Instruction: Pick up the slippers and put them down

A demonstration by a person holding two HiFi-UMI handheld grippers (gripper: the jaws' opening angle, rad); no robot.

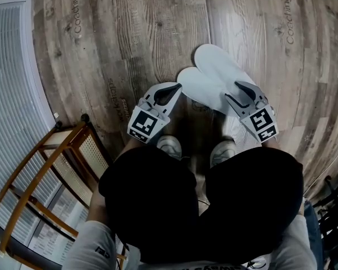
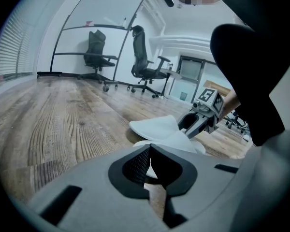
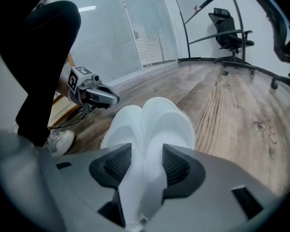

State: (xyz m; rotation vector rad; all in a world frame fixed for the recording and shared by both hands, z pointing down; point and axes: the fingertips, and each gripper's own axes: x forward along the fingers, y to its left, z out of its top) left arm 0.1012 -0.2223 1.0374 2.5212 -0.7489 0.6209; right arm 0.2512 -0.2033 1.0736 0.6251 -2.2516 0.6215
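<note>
Slippers (image 1: 214, 79) lie on floor (image 1: 129, 27), heels between spread jaws of right gripper (image 1: 234, 91); left gripper (image 1: 172, 91), at their nine o'clock, has jaws pressed together.

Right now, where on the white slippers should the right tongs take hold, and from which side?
At the near, narrow end of the slippers, where the two lie pressed together into one slim band. Come from the person's side, along their length, with the right tongs straddling both; the wide rounded ends point away.
</note>
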